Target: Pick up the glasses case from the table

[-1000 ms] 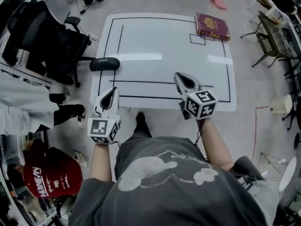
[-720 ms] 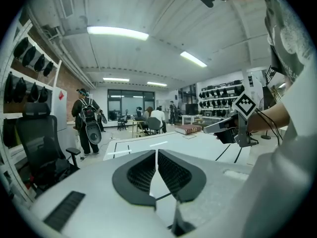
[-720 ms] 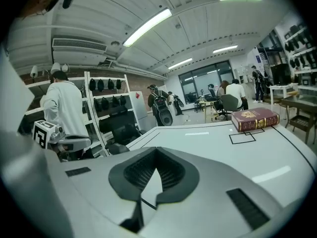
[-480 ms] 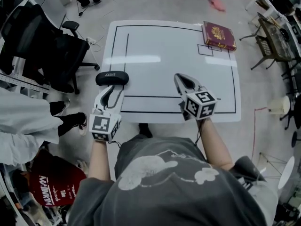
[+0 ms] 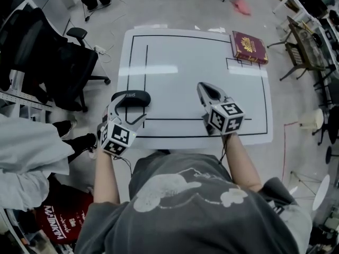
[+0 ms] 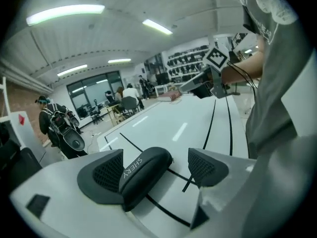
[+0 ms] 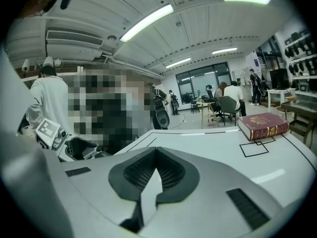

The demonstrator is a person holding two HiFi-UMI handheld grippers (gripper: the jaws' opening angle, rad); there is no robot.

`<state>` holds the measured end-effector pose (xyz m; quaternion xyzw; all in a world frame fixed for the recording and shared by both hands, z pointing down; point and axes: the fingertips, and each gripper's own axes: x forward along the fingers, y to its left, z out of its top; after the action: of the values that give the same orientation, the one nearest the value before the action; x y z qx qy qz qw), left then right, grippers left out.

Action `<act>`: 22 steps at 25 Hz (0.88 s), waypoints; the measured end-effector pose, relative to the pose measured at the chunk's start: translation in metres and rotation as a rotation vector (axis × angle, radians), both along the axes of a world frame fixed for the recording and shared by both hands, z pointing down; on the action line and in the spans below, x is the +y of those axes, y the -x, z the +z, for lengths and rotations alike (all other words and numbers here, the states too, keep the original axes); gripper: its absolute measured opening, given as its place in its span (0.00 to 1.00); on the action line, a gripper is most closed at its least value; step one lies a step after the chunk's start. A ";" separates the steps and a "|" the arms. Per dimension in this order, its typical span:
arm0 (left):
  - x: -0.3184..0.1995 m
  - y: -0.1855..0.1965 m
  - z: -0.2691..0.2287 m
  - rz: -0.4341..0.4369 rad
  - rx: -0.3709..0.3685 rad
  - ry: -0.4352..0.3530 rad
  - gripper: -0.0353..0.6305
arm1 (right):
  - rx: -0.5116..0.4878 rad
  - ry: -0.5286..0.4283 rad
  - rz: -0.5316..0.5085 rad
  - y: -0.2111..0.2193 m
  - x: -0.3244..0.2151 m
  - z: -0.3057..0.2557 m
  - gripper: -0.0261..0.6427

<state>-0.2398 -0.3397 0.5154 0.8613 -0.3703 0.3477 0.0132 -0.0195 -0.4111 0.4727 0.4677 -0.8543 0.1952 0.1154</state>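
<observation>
The black glasses case (image 5: 132, 97) lies near the left edge of the white table (image 5: 190, 78). My left gripper (image 5: 128, 109) reaches over that edge, and its jaws have just been opening. In the left gripper view the case (image 6: 146, 168) lies between the pads of the left gripper (image 6: 156, 170). It sits close against the left pad (image 6: 105, 175), with a gap to the right pad. My right gripper (image 5: 208, 90) hovers over the table's near middle, shut on nothing. Its pads (image 7: 171, 175) meet at the tip.
A dark red book (image 5: 249, 46) lies at the table's far right corner, over a small drawn square. A black office chair (image 5: 58, 57) stands left of the table, and a person in white (image 5: 26, 152) is at the near left. Chairs (image 5: 304, 46) stand to the right.
The left gripper has moved forward to the case, rolled, and gone from shut to wide open around it. The right gripper has come further over the table, still shut.
</observation>
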 end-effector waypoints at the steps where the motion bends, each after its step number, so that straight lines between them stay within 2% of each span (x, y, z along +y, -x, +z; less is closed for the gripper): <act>1: -0.003 0.002 0.007 0.026 -0.037 0.015 0.65 | 0.000 -0.001 0.005 0.002 -0.004 0.000 0.04; 4: -0.012 0.009 0.024 0.099 -0.131 0.062 0.67 | -0.005 -0.002 0.015 0.010 -0.016 0.000 0.04; 11: -0.031 0.024 0.061 0.234 -0.297 0.164 0.67 | 0.005 0.009 0.023 0.026 -0.035 0.009 0.04; 16: -0.033 0.027 0.082 0.305 -0.336 0.266 0.67 | 0.020 0.031 0.030 0.027 -0.042 0.018 0.04; 22: -0.045 0.029 0.088 0.323 -0.363 0.279 0.67 | 0.024 0.048 0.045 0.022 -0.050 0.025 0.04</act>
<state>-0.2693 -0.3851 0.6034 0.8227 -0.1733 0.5413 0.0095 -0.0417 -0.4612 0.4979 0.4860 -0.8373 0.2126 0.1327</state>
